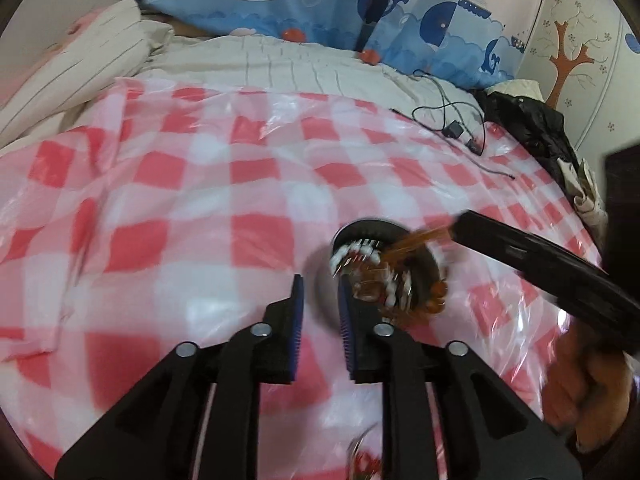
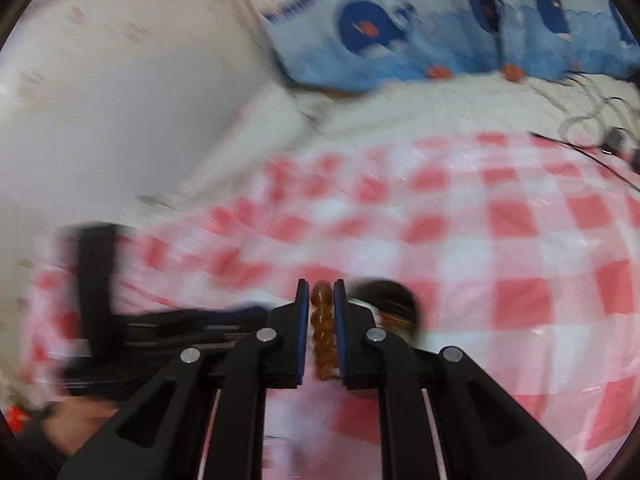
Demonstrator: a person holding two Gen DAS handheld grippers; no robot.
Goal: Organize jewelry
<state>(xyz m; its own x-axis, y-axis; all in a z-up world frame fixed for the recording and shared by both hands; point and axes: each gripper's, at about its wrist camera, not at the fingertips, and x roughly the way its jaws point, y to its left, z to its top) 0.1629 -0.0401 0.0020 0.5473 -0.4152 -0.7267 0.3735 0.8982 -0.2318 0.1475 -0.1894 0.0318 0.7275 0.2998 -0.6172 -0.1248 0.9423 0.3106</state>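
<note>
One strand of amber beads (image 2: 322, 334) is clamped between the blue pads of the right gripper (image 2: 321, 292), above a round black dish (image 1: 384, 268) on the red-and-white checked cloth (image 1: 200, 200). One white bead bracelet (image 1: 360, 254) is seen in that dish, blurred. The left gripper (image 1: 320, 286) is held just beside the dish, its jaws narrowly parted with nothing between them. Two black cables (image 1: 448, 116) are seen further off.
</note>
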